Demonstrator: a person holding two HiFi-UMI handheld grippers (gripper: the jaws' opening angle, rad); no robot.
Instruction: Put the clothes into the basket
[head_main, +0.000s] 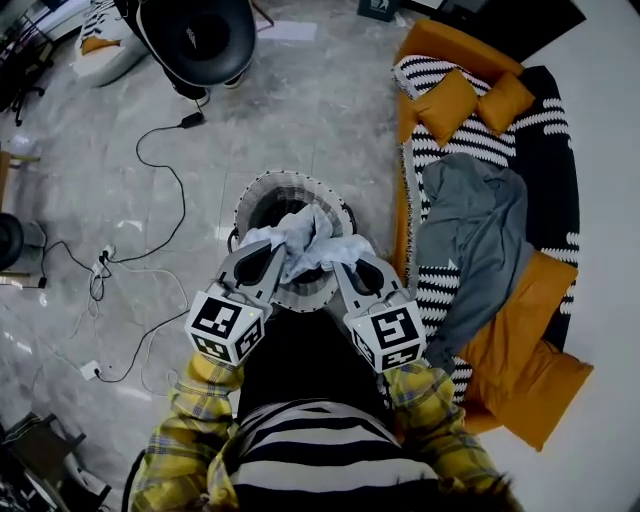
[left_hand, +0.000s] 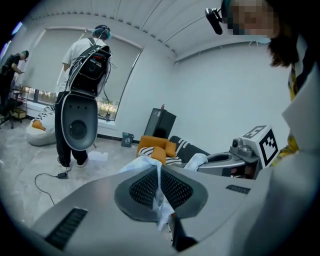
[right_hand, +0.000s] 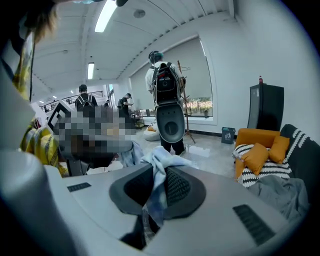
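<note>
Basket (head_main: 268, 188) on grey marble floor (head_main: 300, 100); orange sofa (head_main: 450, 45) rt, cables (head_main: 183, 205) lt.

Sofa (head_main: 450, 42) w/ orange cushions (head_main: 447, 105) at right, cables (head_main: 181, 200) on flr, person (left_hand: 85, 50) by window.

The garment (head_main: 305, 238) hung over the basket (head_main: 262, 192), pinched between left gripper (head_main: 268, 252) and right gripper (head_main: 362, 266). To the right, a second garment (head_main: 472, 222) lay on the sofa (head_main: 445, 38).

The cloth (head_main: 305, 238) is pale blue-white, the basket (head_main: 268, 186) black-and-white striped, the sofa cushions (head_main: 447, 105) orange.
</note>
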